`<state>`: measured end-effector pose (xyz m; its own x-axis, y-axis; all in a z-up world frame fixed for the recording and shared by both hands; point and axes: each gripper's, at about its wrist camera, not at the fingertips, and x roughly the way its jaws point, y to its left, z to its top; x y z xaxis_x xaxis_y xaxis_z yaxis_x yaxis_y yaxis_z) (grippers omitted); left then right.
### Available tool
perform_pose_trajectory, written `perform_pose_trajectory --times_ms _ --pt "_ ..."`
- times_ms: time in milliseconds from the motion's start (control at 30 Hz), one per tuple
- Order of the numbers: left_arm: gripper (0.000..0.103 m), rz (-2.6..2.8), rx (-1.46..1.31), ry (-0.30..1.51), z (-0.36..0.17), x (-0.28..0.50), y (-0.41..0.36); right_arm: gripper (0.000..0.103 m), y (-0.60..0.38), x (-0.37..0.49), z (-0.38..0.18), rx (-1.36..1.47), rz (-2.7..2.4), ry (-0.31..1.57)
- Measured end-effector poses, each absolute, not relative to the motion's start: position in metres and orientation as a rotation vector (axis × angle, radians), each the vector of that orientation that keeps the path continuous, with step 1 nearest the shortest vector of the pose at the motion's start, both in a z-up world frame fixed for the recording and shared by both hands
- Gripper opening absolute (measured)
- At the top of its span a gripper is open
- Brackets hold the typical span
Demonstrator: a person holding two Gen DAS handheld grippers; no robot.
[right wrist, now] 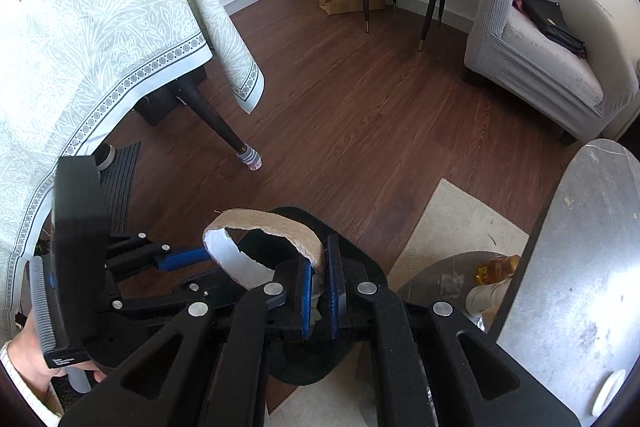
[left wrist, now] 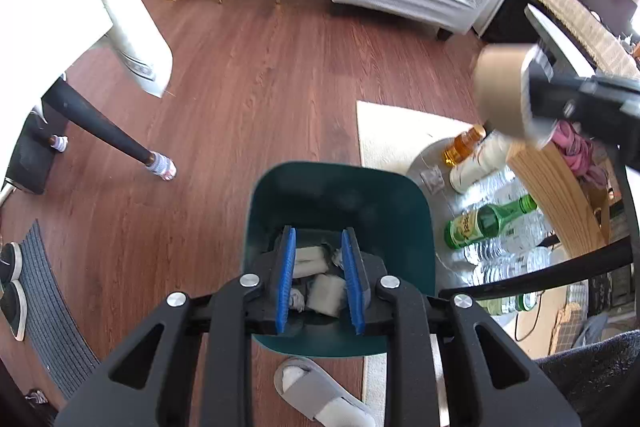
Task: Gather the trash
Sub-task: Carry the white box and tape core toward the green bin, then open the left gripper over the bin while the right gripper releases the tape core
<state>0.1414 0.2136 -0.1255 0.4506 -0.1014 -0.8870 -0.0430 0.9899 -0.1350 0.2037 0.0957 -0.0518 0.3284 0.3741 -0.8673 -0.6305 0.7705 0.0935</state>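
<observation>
A dark teal trash bin (left wrist: 340, 195) stands on the wood floor below my left gripper (left wrist: 319, 243), which is open and empty over the bin's mouth. Crumpled white paper scraps (left wrist: 326, 293) lie inside the bin. My right gripper (right wrist: 320, 251) is shut on a torn brown cardboard ring (right wrist: 276, 223) and holds it above the bin (right wrist: 304, 215). In the left wrist view the ring (left wrist: 500, 87) hangs blurred at the upper right, in the right gripper's fingers (left wrist: 532, 87). The left gripper also shows at the left of the right wrist view (right wrist: 184, 257).
A round grey side table (right wrist: 580, 227) stands at right. Under it lie a green bottle (left wrist: 488, 223), an amber bottle (left wrist: 464, 143) and clear plastic bottles (left wrist: 508, 259). A cloth-covered table (right wrist: 100, 47) with a black leg (right wrist: 216, 123) is left. A grey slipper (left wrist: 316, 391), armchair (right wrist: 552, 67) and cream rug (left wrist: 400, 135) are nearby.
</observation>
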Motion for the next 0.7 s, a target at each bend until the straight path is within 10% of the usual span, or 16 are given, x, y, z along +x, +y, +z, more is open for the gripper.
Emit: perform_pose_trajectory --times_ms 700 --pt "0.028 0.099 -0.278 0.798 -0.036 0.115 0.261 0.007 0.139 0.175 -0.155 -0.478 0.678 1.196"
